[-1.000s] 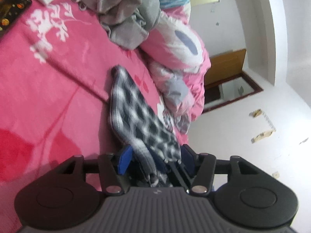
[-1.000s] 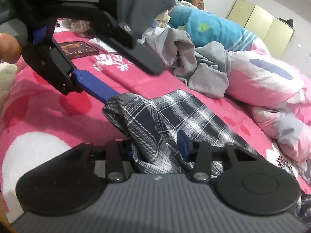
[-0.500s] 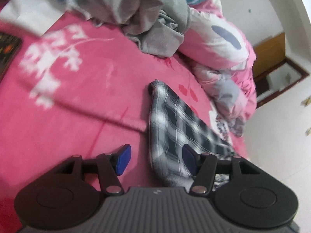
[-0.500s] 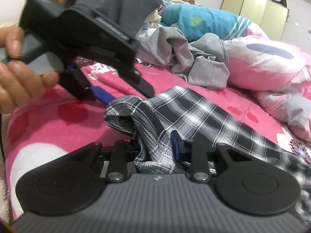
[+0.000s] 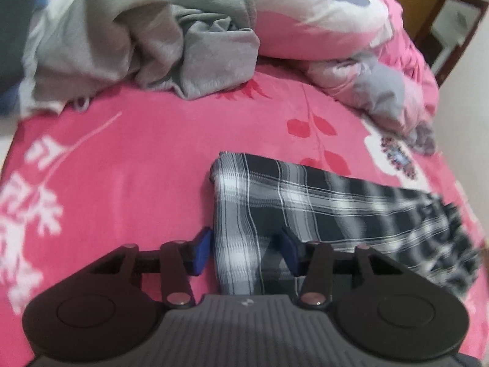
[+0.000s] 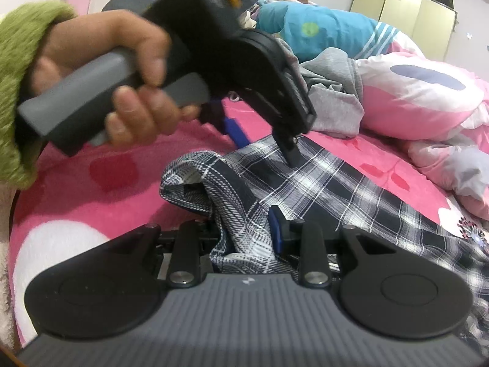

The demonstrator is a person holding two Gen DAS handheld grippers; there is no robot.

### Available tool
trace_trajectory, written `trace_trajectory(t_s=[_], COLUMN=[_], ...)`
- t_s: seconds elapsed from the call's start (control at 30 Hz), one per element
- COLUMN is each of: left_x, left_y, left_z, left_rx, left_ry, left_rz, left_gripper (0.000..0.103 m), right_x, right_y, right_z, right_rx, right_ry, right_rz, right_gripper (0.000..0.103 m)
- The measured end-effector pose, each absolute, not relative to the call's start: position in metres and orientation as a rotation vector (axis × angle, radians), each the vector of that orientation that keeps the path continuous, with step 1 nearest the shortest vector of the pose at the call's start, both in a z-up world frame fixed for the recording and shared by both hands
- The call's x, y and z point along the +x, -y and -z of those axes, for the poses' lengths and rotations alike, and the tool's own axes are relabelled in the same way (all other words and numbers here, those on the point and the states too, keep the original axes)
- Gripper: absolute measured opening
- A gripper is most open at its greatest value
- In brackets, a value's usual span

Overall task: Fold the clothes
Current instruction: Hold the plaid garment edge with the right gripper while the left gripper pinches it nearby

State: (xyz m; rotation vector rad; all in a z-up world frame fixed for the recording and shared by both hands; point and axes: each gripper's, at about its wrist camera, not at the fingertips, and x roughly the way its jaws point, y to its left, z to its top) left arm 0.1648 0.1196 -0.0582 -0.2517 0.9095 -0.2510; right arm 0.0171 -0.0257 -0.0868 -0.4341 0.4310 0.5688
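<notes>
A black-and-white plaid garment lies stretched across the pink bed. My right gripper is shut on a bunched corner of the plaid garment and holds it slightly raised; its left finger is hidden by the folds. My left gripper points down over the garment's folded end. A strip of cloth sits between its blue pads and the jaws are closing, with a sliver of gap still showing at the left pad. In the right wrist view, a hand in a green sleeve holds the left gripper just beyond the held corner.
A heap of grey clothes lies at the back of the pink sheet. A pink and white quilt is bunched at the right. A person in a blue top lies behind the heap. Wooden furniture stands past the bed.
My left gripper swung and rolled across the bed, so the plaid end now lies between its pads, which stand closer together. The right gripper tightened on the bunched corner and stayed put.
</notes>
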Motion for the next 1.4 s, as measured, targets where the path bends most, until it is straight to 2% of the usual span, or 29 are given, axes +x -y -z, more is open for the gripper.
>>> trace_trajectory(t_s=[0.17,1.17,1.4], left_x=[0.176,0.189,0.186], left_y=[-0.104,-0.065,-0.06], left_z=[0.059,0.061,0.06], left_rx=[-0.162,0.09,0.119], left_ry=[-0.901,-0.874,-0.862], left_rz=[0.258,0.223,0.216], left_gripper=[0.045,0.048,0.044], right_x=[0.018,0.012,0.015], right_y=[0.025,0.022,0.023], right_z=[0.088,0.09,0.089], right_rx=[-0.446,-0.453,-0.451], right_ry=[-0.43,-0.427,-0.427], right_rz=[-0.565,-0.561,-0.562], right_gripper=[0.026,0.026,0.026])
